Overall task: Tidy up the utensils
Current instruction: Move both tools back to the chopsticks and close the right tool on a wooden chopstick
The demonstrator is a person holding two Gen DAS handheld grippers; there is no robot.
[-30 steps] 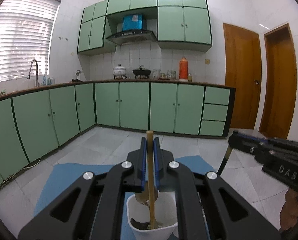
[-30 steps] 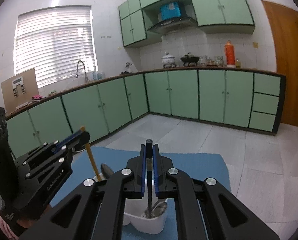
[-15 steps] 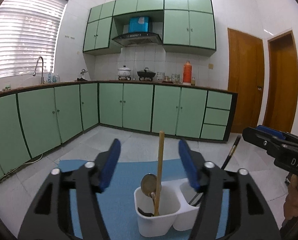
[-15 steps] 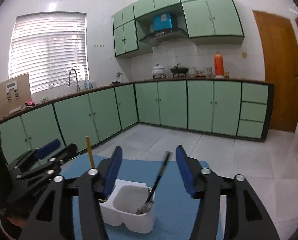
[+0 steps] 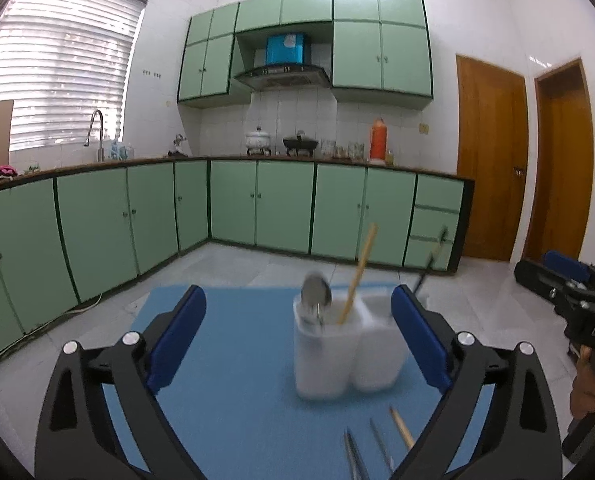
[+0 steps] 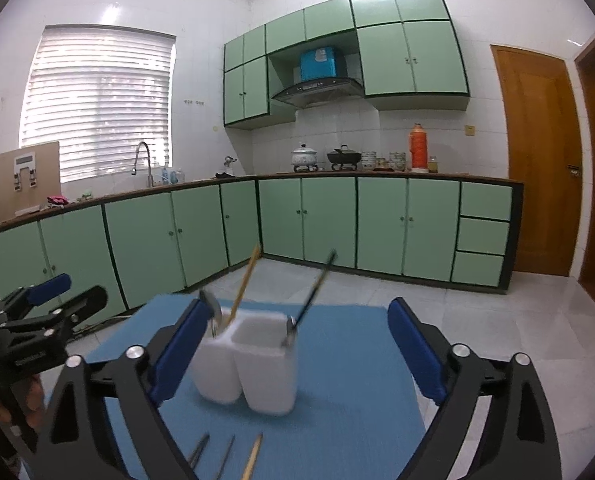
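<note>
A white two-compartment utensil holder (image 5: 345, 348) (image 6: 253, 364) stands on a blue mat (image 5: 233, 360) (image 6: 337, 408). Its left compartment holds a wooden chopstick (image 5: 357, 272) (image 6: 244, 286) and a metal spoon (image 5: 316, 292) (image 6: 211, 308). Its right compartment holds a black-handled utensil (image 5: 431, 260) (image 6: 311, 300). Several loose utensils (image 5: 377, 444) (image 6: 225, 456) lie on the mat in front of the holder. My left gripper (image 5: 297, 344) is open and empty, drawn back from the holder. My right gripper (image 6: 293, 356) is open and empty too. Each gripper shows at the edge of the other's view.
The mat lies on a table in a kitchen with green cabinets (image 5: 273, 204) along the far walls. A sink tap (image 6: 143, 160) and pots stand on the far counter. Wooden doors (image 5: 493, 160) are at the right.
Both grippers were shut on utensils standing in the holder, then opened and let them go. Both have since pulled back and up, which brings the loose utensils on the mat into view.
</note>
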